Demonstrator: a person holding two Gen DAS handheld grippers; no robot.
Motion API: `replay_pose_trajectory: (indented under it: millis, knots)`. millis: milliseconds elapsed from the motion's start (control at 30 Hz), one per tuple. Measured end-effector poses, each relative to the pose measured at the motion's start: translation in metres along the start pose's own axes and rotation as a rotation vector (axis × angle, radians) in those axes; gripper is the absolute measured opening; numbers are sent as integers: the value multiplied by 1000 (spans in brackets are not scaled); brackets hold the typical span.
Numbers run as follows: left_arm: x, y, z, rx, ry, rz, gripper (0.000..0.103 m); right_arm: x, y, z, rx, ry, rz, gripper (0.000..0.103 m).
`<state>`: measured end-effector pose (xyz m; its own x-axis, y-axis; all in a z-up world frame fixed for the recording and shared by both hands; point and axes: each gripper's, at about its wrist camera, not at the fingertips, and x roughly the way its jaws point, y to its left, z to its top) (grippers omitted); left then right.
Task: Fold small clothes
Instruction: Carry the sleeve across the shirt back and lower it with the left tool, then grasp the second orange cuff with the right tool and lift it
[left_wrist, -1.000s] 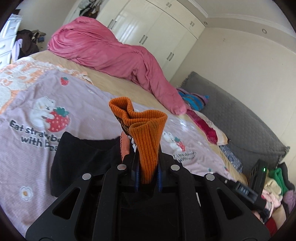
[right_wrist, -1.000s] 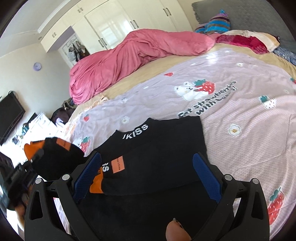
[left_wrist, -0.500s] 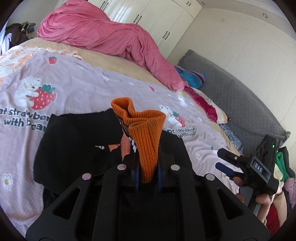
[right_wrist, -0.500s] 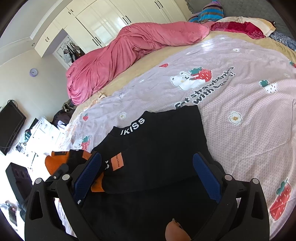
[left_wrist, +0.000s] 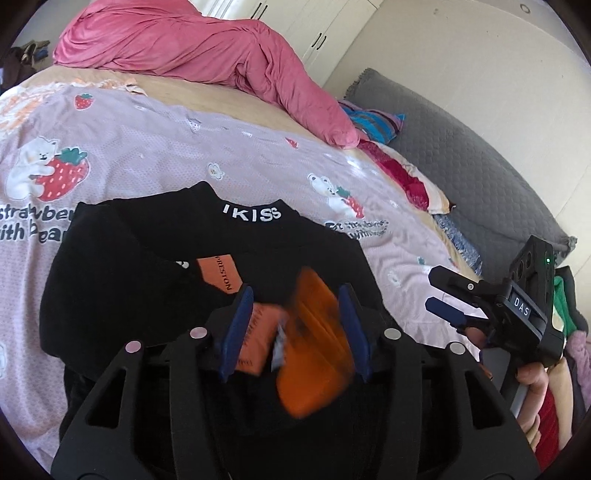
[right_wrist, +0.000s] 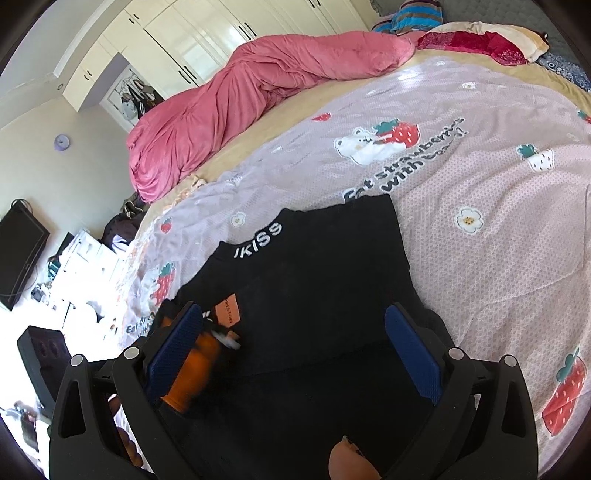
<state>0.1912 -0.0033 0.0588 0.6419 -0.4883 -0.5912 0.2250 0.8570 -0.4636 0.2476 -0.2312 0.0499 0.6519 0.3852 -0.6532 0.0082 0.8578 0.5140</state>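
Left tongs (left_wrist: 291, 325) opening, blurred ribbed orange cuff (left_wrist: 314, 350) loose between; right tongs (right_wrist: 293, 347) wide, empty.

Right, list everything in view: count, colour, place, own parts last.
black garment: one, black with white lettering, flat on the bedspread.
orange cuff: one, orange, blurred, between the left tongs, on the garment.
orange label: one, orange, on the garment.
bedspread: one, lilac with strawberry prints, covers the bed.
pink duvet: one, pink, bunched at the far side of the bed.
wardrobe: one, cream, behind the bed.
grey sofa: one, grey, beside the bed.
left tongs: one, black with blue pads, opening.
right tongs: one, black with blue pads, open over the garment.
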Motion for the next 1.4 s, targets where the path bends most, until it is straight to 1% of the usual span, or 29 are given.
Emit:
replay_pose_trajectory:
  millis: [33, 100, 167, 200, 233, 267, 333, 400, 467, 533, 633, 667, 700, 733, 767, 800, 833, 867, 900, 967, 1067, 1133, 1200, 1300, 1400]
  knots:
    - [0, 1, 0, -5, 3, -1, 45, 3, 0, -2, -1, 12, -1, 99]
    - [-3, 3, 1, -10, 1, 5, 55, 9, 2, -5, -9, 33, 0, 99]
    - [-6, 6, 3, -5, -6, 33, 59, 15, 5, -10, -26, 57, -5, 99]
    - [-8, 8, 5, 2, -10, 56, 65, 19, 7, -12, -34, 69, -6, 99]
    - [-10, 10, 6, 10, -13, 78, 68, 23, 10, -16, -47, 91, -3, 99]
    - [-12, 12, 7, 14, -17, 99, 75, 26, 11, -20, -53, 108, 2, 99]
    - [-17, 18, 10, 10, -24, 133, 78, 38, 15, -29, -66, 165, 14, 99]
    - [-21, 24, 13, 2, -33, 158, 89, 49, 21, -39, -87, 222, 22, 99]
    - [-26, 31, 16, -9, -45, 192, 94, 56, 26, -49, -114, 253, 13, 99]
    - [-32, 41, 18, -28, -54, 213, 94, 63, 31, -58, -146, 270, -8, 99]
    - [-41, 55, 21, -68, -68, 231, 94, 72, 32, -71, -143, 290, -20, 99]
    - [-46, 61, 23, -83, -72, 240, 94, 75, 32, -75, -145, 293, -23, 98]
    - [-49, 66, 24, -93, -76, 246, 94, 75, 34, -78, -160, 277, -40, 97]
    - [-52, 71, 25, -105, -83, 254, 94, 75, 36, -79, -172, 261, -49, 85]
    - [-56, 76, 25, -118, -91, 261, 94, 75, 38, -80, -180, 242, -57, 70]
    - [-61, 82, 26, -136, -102, 268, 94, 74, 37, -80, -174, 229, -58, 67]
    - [-65, 87, 27, -153, -111, 271, 94, 74, 36, -81, -147, 221, -38, 63]
    - [-69, 91, 27, -165, -116, 274, 94, 74, 34, -81, -127, 219, -18, 52]
    - [-73, 96, 28, -181, -125, 278, 94, 75, 33, -82, -112, 217, -8, 46]
    - [-78, 102, 28, -202, -135, 285, 94, 75, 37, -82, -130, 205, -4, 13]
    - [-84, 109, 29, -226, -146, 292, 94, 69, 49, -80, -179, 162, 43, 12]
    - [-87, 112, 29, -234, -152, 294, 94, 60, 62, -76, -244, 113, 53, 12]
    - [-90, 114, 29, -240, -155, 295, 94, 54, 73, -68, -293, 82, 69, 12]
    - [-92, 115, 28, -241, -156, 296, 94, 42, 88, -47, -354, 28, 89, 12]
    - [-93, 113, 29, -221, -158, 300, 94, 37, 94, -27, -390, -3, 98, 11]
